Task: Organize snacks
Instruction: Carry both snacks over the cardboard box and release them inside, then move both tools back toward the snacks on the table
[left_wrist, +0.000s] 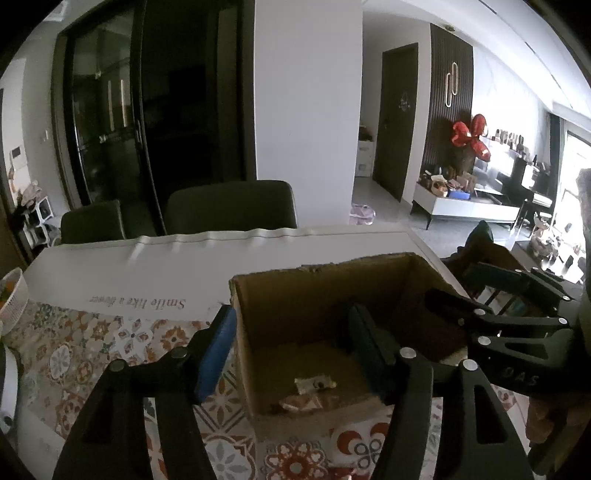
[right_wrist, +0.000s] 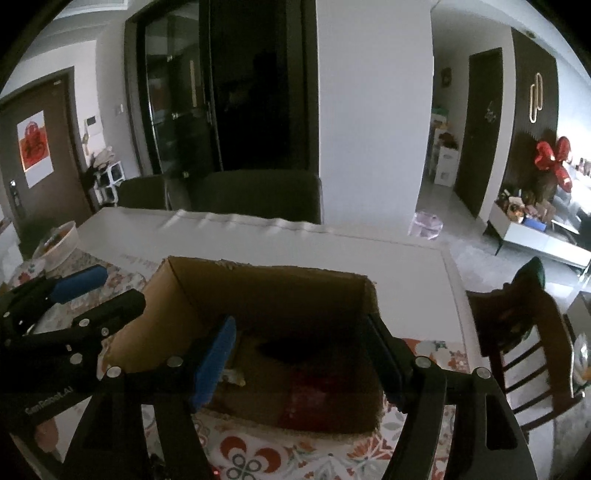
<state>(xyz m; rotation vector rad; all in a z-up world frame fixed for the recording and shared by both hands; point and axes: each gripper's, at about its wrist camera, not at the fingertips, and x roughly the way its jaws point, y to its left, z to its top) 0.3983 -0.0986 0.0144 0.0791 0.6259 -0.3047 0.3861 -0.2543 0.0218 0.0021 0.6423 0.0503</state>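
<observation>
Left wrist view: left gripper spread wide, empty, straddling the box wall.
Right gripper: wide, empty, over the cardboard box.
Snacks: on the box floor.
Box: on patterned tablecloth.

1 cardboard box, approx 2 snack packets inside. 2 grippers: left gripper, right gripper. 2 dark chairs behind surface, 1 wooden chair, 1 white basket.

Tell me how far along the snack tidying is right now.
Done: small wrapped snacks already lie inside the open brown cardboard box. In hand: nothing; the left gripper and right gripper both hang open over the box. Left: no loose snacks show on the patterned tablecloth, though the white basket may hold more.
</observation>
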